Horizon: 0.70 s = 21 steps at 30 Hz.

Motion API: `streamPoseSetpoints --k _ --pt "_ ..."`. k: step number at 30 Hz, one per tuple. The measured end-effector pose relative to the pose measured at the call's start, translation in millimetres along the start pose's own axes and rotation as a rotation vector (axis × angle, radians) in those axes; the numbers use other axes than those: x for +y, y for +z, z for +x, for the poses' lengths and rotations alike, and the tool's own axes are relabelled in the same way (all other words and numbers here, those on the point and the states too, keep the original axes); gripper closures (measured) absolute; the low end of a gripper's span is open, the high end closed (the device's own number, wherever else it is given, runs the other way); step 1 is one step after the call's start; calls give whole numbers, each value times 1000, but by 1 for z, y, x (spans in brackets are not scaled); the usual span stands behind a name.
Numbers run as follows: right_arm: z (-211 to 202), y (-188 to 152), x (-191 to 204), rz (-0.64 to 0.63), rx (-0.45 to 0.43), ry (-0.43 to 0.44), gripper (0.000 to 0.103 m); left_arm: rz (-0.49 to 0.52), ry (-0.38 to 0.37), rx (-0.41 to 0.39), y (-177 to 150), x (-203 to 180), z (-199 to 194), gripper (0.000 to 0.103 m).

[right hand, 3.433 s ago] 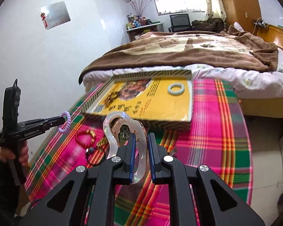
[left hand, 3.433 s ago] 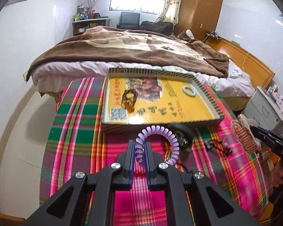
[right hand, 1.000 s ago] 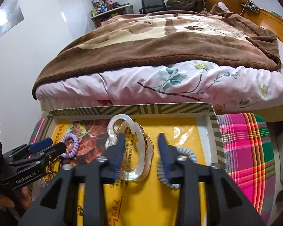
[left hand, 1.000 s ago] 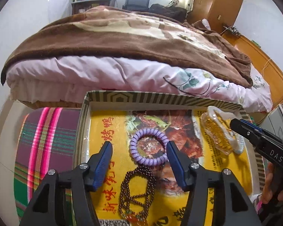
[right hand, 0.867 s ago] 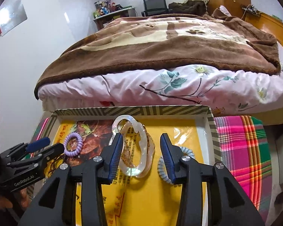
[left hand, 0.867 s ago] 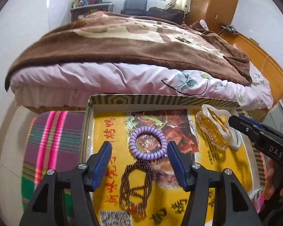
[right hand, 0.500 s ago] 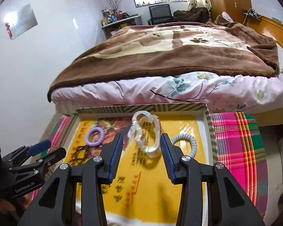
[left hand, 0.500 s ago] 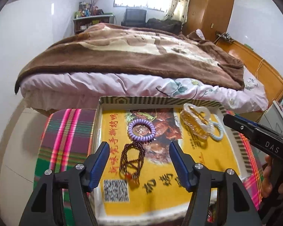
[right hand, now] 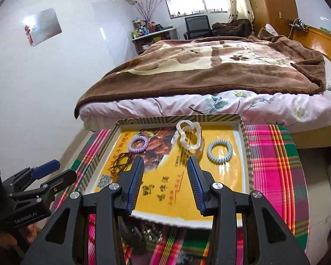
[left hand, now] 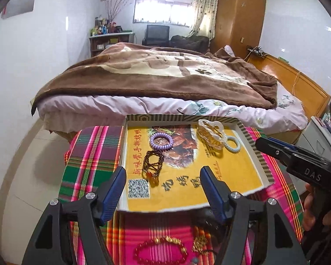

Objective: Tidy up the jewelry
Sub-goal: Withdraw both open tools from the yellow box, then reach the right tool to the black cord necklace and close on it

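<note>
While both tools are held above the near end of the table, the left gripper is seen with its blue-padded jaws spread wide and nothing between them, and the right gripper is likewise parted wide and empty. Each tool is also caught in the other's view: the right one at the right edge of the left wrist view, the left one at the lower left of the right wrist view.

On the pink, green and yellow plaid tablecloth a shallow yellow printed cardboard tray with a striped rim is laid, its far end toward the bed with the brown blanket. Four pieces are found inside the tray, all in its far half. A lilac spiral coil hair tie lies left of centre, and just in front of it, touching or nearly so, a dark brown beaded bracelet with an orange-red bead is spread. A clear, wavy-edged plastic hair claw rests right of centre, and a pale blue spiral coil hair tie is set just beside it on the right, apparently touching it.

Outside the tray, on the cloth at the near edge, a red beaded bracelet is seen, with a small gold-coloured piece just to its right and a dark item partly hidden behind the tray's near edge.
</note>
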State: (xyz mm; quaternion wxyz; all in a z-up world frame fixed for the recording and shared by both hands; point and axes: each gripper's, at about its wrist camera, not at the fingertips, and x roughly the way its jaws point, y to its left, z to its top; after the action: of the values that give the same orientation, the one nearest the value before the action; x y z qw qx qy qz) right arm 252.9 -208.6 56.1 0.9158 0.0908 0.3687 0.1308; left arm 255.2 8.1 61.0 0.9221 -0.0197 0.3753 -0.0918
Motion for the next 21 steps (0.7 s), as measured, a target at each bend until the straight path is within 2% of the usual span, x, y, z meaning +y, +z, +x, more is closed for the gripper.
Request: streamPoseSetpoints --k 13,16,21 --pt "-35 -50 0 -21 -3 1 61 20 9 -31 -44 -7 -48 31" --pt "-42 -62 -5 -35 0 -4 61 11 -1 -18 -59 -2 -52 31" --pt "-55 -88 -26 -47 12 -69 61 -42 -28 -2 -83 17 -54 30"
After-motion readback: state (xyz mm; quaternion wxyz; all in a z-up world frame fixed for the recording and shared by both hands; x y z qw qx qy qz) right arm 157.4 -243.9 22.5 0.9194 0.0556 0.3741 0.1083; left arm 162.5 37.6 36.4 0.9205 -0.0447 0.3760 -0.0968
